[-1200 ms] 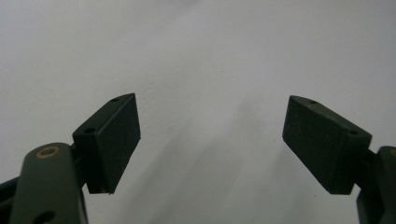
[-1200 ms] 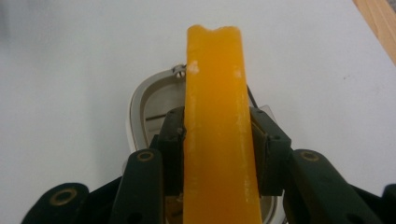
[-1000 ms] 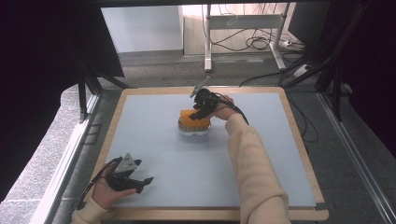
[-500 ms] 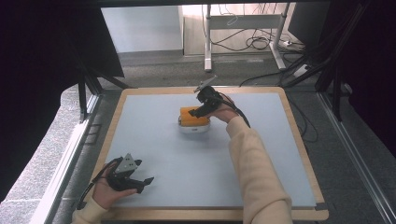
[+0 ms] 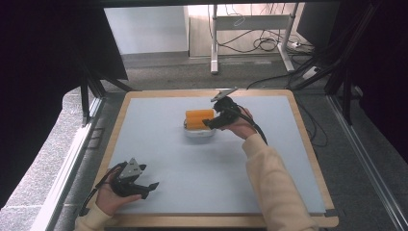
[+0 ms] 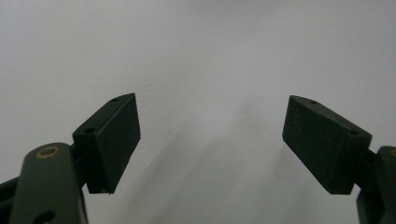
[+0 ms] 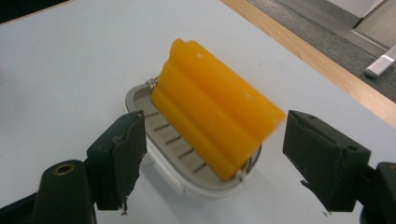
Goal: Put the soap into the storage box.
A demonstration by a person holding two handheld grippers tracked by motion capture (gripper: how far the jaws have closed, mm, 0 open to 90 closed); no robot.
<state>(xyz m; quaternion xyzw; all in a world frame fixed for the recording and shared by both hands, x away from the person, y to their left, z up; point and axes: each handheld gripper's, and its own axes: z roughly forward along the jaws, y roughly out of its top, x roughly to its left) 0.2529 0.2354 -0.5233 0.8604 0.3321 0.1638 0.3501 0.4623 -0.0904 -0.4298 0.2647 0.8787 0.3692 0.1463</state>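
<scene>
Where it rests tilted, orange ridged block (image 7: 212,112), on grey slotted dish (image 7: 173,148).

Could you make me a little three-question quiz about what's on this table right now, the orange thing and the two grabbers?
1. True or false: the orange block lies in a pale ridged dish.
2. The jaws of the right gripper are: A) clamped on the block, B) apart with the block ahead of them, C) holding a cup.
3. What lies between the jaws of the left gripper?

Key
1. True: it rests in the dish, one end raised.
2. B: the jaws have just been opening and touch nothing.
3. Nothing; past them is bare pale blue tabletop, near the front edge.
</scene>
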